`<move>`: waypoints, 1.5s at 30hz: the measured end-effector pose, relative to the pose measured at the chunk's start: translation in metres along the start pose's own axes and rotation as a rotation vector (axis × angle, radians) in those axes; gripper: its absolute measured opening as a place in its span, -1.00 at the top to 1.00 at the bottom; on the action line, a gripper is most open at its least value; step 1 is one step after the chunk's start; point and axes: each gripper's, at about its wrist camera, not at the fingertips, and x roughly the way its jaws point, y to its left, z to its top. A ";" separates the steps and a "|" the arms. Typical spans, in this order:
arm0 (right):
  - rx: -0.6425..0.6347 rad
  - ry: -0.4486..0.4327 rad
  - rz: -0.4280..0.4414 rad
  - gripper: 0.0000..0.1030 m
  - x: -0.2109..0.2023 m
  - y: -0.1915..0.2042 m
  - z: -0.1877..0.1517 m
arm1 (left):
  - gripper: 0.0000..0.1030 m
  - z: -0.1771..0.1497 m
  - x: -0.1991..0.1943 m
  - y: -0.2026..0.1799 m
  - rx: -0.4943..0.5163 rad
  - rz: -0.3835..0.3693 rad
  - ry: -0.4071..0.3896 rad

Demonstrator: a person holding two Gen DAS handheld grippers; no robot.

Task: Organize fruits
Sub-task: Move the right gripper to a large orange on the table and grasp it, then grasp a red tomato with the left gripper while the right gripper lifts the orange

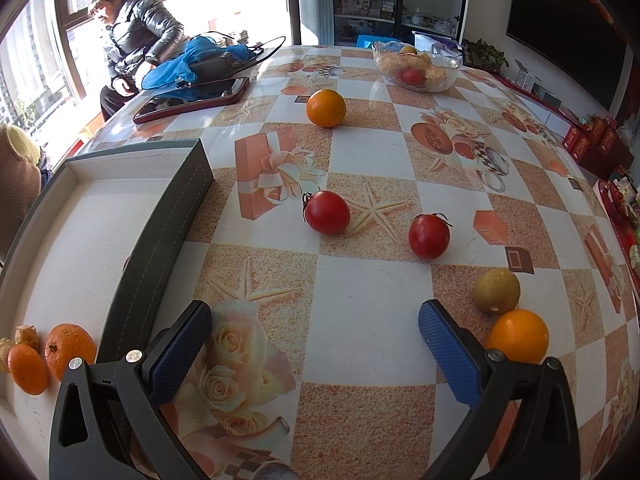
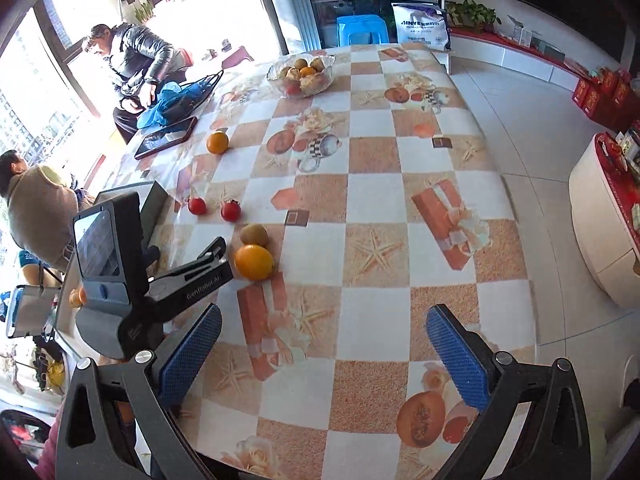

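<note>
**A:** So what are the grippers doing? Grabbing any fruit?

**B:** Nope, neither. The left gripper (image 1: 316, 354) has its blue padded fingers (image 1: 182, 354) spread wide with only tablecloth between them. The right gripper (image 2: 324, 356) is wide open too, nothing held, hovering over the table (image 2: 376, 188) near its front edge. From the right wrist camera the left gripper shows off to the left, right by the tray.

**A:** Where's the fruit then?

**B:** I'll use the tray (image 1: 176, 216) as the landmark, the shallow grey one with the white inside. In its near corner sit two small oranges (image 1: 48, 354), touching, with a papery husk fruit (image 1: 26, 336) just behind them. The rest is on the table to the right of the tray: one tomato (image 1: 327, 213) fairly near its wall, a second tomato (image 1: 429, 237) further right. Further still, a brownish-green round fruit (image 1: 497, 291) and a big orange (image 1: 518, 336) are touching each other, and that orange is just beside the left gripper's right finger, though I can't tell if it touches.

**A:** Anything past the tray?

**B:** Another orange (image 1: 326, 108) on its own, well beyond the tray's far end, a phone (image 1: 192, 100) lying flat, and at the far side of the table a glass bowl (image 1: 416, 66) with more fruit in it.
</note>
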 end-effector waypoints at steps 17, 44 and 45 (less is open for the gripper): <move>-0.246 0.047 -0.031 -0.44 0.100 0.057 0.006 | -1.00 -0.003 -0.096 0.042 0.118 -0.061 -0.106; -0.060 0.016 0.120 0.27 0.071 -0.008 -0.036 | 0.50 0.049 0.017 -0.008 0.105 -0.088 0.038; -0.057 0.015 0.120 0.27 0.070 -0.009 -0.038 | 0.50 0.045 0.014 -0.008 0.109 -0.095 0.040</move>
